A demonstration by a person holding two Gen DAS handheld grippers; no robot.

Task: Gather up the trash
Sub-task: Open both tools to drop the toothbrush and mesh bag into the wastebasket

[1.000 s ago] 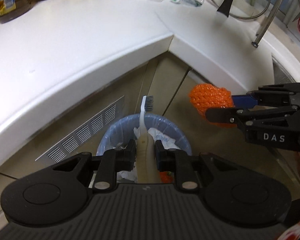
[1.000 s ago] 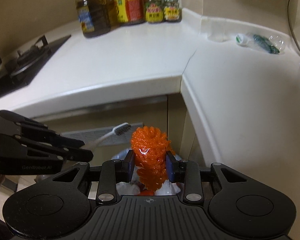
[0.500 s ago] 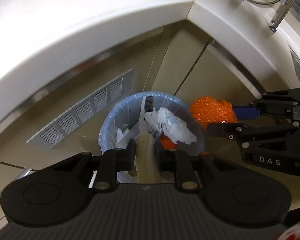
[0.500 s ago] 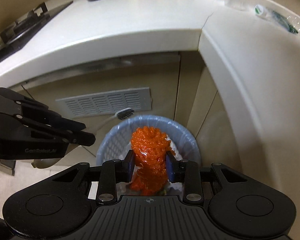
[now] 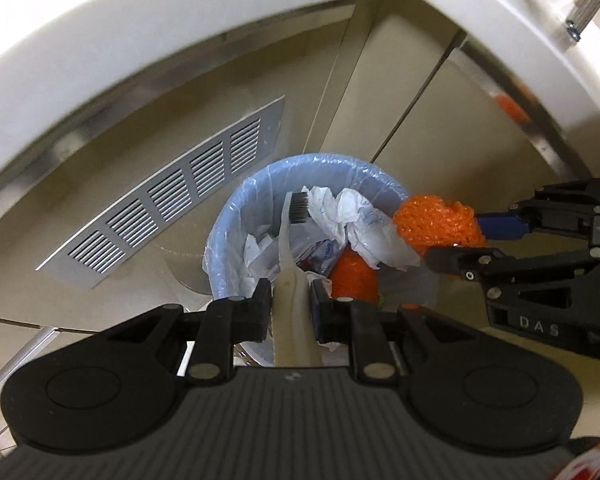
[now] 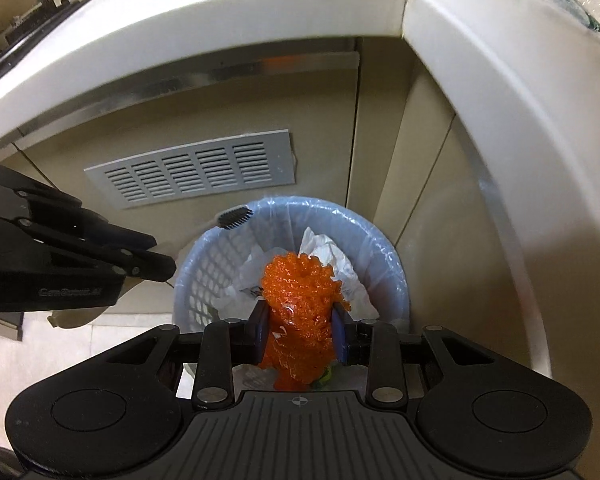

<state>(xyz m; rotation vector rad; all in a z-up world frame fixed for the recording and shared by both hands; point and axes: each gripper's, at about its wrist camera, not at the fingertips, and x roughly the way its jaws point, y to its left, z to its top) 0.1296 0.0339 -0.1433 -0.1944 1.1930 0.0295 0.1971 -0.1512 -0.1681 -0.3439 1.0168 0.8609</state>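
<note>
Over the bin (image 5: 236, 216), both grippers point steeply down from above its rim. The left gripper (image 5: 290, 300) sits at the bin's 6 o'clock edge in its own view, jaws closed tight on the handle of a toothbrush (image 5: 290, 248). The brush runs toward 12 o'clock, its dark bristle head above the crumpled paper (image 5: 356, 220) inside the bin. From the right wrist view, that bristle head (image 6: 236, 216) hangs over the bin's rim at about 11 o'clock, with the left gripper (image 6: 156, 264) entering from 9 o'clock.

The right gripper (image 6: 300, 332) is centred over the bin (image 6: 396, 280), jaws partly apart and clamped on an orange net (image 6: 300, 288) that bulges up between the blue pads. In the left wrist view the same net (image 5: 436, 224) sits at the bin's 3 o'clock rim, touching the paper, with the right gripper (image 5: 452, 248) reaching in from 3 o'clock.

The bin is lined with a clear bag and stands on the floor in the corner below the white surface (image 6: 236, 12). A grey vent (image 6: 196, 172) lies on the cabinet front at 10 o'clock from the bin. More orange trash (image 5: 352, 276) lies inside, beside the left jaws.
</note>
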